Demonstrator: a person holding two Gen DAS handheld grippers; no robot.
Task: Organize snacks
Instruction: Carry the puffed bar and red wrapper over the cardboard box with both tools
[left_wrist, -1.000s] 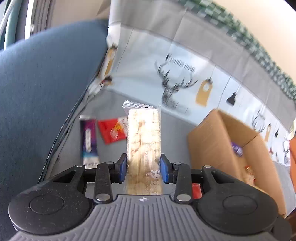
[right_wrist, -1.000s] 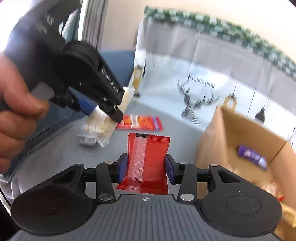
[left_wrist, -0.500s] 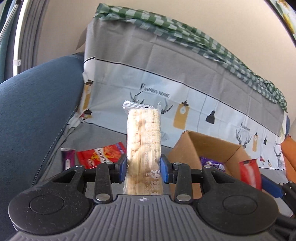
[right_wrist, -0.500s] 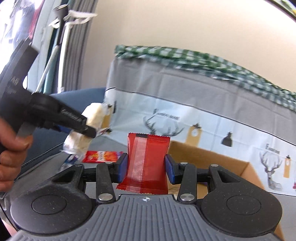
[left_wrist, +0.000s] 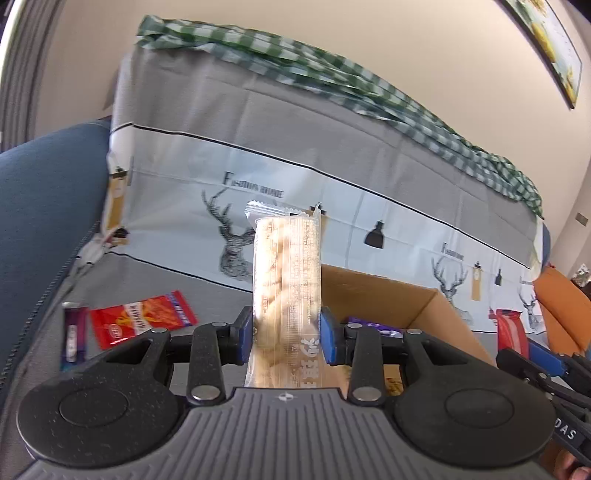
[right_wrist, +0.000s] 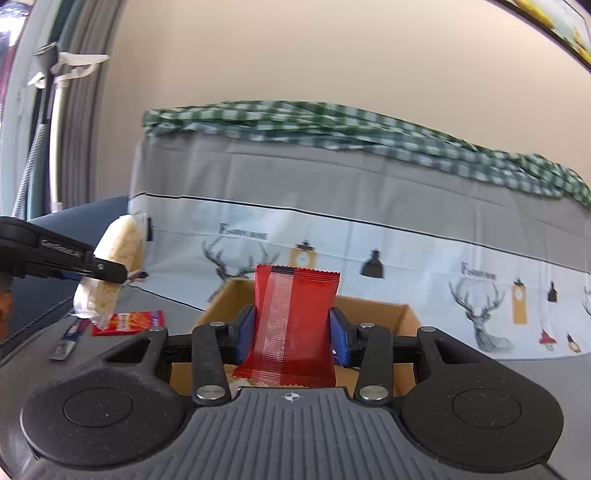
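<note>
Left hand-held gripper grasps a biscuit pack; right hand-held gripper grasps a red packet above the box.

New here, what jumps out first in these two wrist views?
Both grippers are loaded: the left gripper is shut on a clear wafer pack held upright, the right gripper on a red packet. Just beyond them sits an open cardboard box with a purple wrapper inside. Left of it, a red snack bag and a purple bar lie on the grey sofa cover.
</note>
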